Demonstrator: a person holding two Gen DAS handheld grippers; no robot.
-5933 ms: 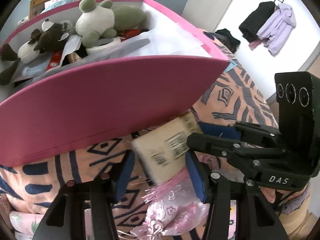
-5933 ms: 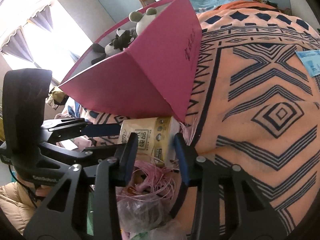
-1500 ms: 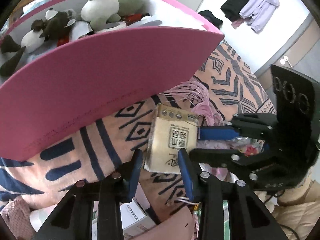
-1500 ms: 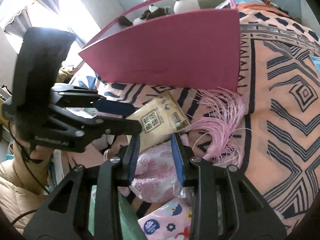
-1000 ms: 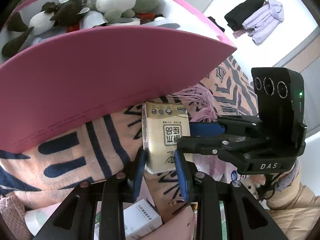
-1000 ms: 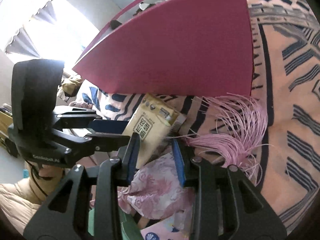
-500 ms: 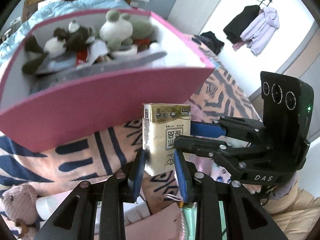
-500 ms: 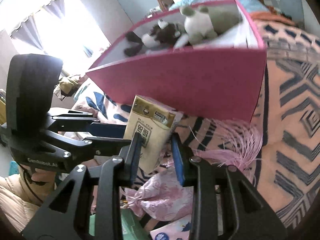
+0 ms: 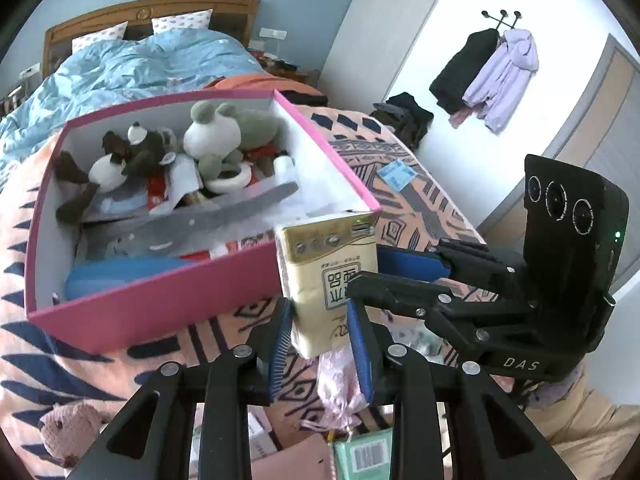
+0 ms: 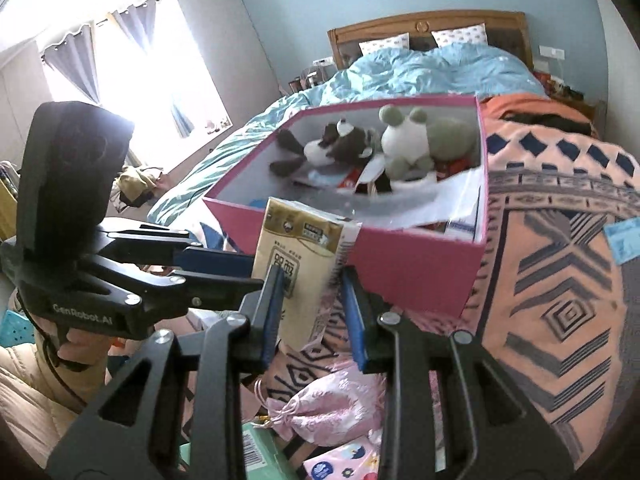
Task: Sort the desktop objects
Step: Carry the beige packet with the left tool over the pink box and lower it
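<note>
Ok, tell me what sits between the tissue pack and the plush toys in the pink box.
In the left wrist view, past the tissue pack comes the pink box front wall, then a grey strip and white plastic, before the plush toys.

A tan tissue pack [image 9: 326,280] with a gold top band and dark printed characters stands upright in the air, just in front of the near wall of a pink box [image 9: 152,304]. The open, white-lined box sits on a patterned blanket and holds plush toys [image 9: 216,140], a tape roll and papers.
</note>
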